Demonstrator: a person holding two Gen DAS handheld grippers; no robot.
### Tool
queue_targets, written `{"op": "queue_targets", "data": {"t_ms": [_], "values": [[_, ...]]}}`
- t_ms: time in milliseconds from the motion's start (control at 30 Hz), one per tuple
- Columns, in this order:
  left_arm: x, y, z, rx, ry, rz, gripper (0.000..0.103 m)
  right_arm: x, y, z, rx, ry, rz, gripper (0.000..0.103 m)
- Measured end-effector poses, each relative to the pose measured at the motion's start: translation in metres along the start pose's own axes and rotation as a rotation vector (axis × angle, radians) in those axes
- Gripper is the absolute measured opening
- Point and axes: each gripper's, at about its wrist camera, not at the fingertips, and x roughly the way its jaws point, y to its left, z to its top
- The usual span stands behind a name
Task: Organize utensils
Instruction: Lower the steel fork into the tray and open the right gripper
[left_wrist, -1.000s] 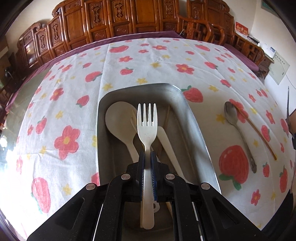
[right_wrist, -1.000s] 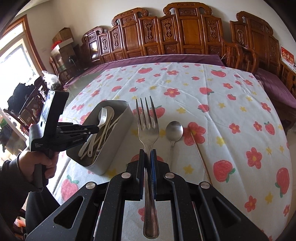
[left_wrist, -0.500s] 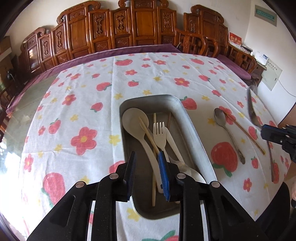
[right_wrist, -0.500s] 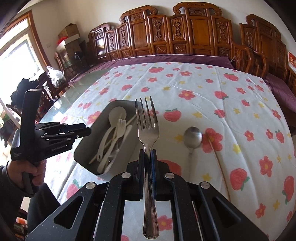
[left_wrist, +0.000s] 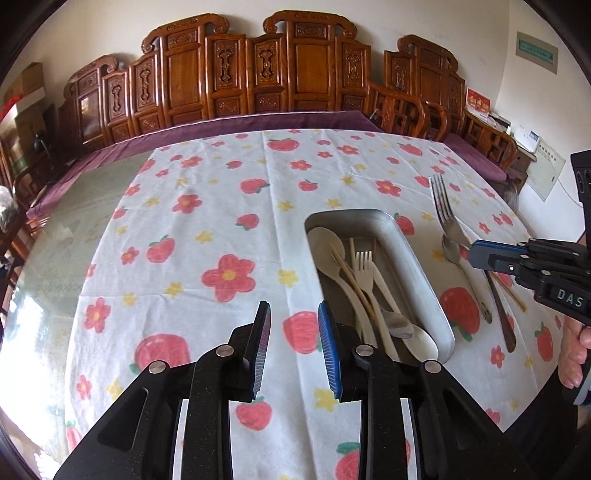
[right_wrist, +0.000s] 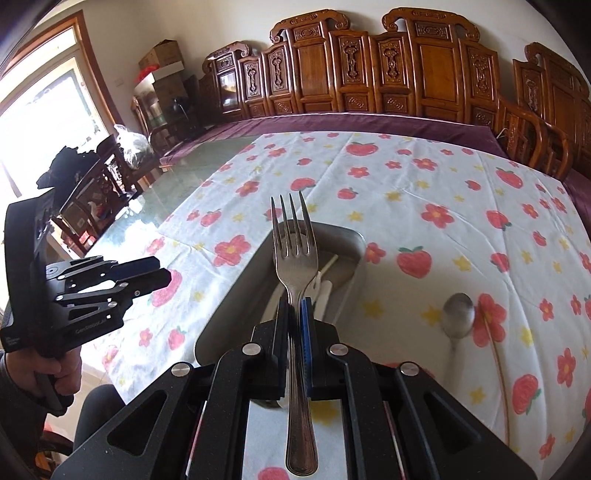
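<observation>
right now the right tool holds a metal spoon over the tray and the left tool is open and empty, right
Not quite: the right tool holds a metal fork, not a spoon, as the right wrist view shows. The metal spoon lies on the cloth beside the tray. The rest stands: the fork is over the tray, and the left tool is open and empty.

Readable: "DAS" in white letters on the black body of the right gripper (left_wrist: 476, 254). Green wall sign (left_wrist: 536, 48) and red card lettering too blurred.
</observation>
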Motion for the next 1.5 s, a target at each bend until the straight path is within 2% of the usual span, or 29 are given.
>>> {"op": "queue_targets", "data": {"t_ms": [433,767,1000,1167,1300,1400,1500], "values": [[-0.02,0.027,-0.002,-0.024,-0.035,0.004,0.026,0.048,0.024,0.03,0.032,0.021,0.01,0.008],[-0.018,0.037,-0.006,-0.034,-0.028,0.005,0.026,0.091,0.012,0.02,0.125,0.064,-0.029,0.008],[-0.017,0.036,-0.008,-0.033,-0.023,0.009,0.026,0.11,0.016,0.007,0.175,0.102,0.002,0.008],[-0.017,0.035,-0.008,-0.032,-0.023,0.011,0.026,0.115,0.021,0.005,0.184,0.121,0.037,0.01],[-0.02,0.028,-0.008,-0.03,-0.027,0.007,0.026,0.107,0.02,0.005,0.167,0.103,0.053,0.011],[-0.021,0.02,-0.007,-0.024,-0.03,0.004,0.033,0.088,0.015,0.006,0.137,0.069,0.067,0.011],[-0.022,0.008,-0.005,-0.022,-0.033,-0.01,0.033,0.055,0.003,0.005,0.084,0.02,0.054,0.011]]}}
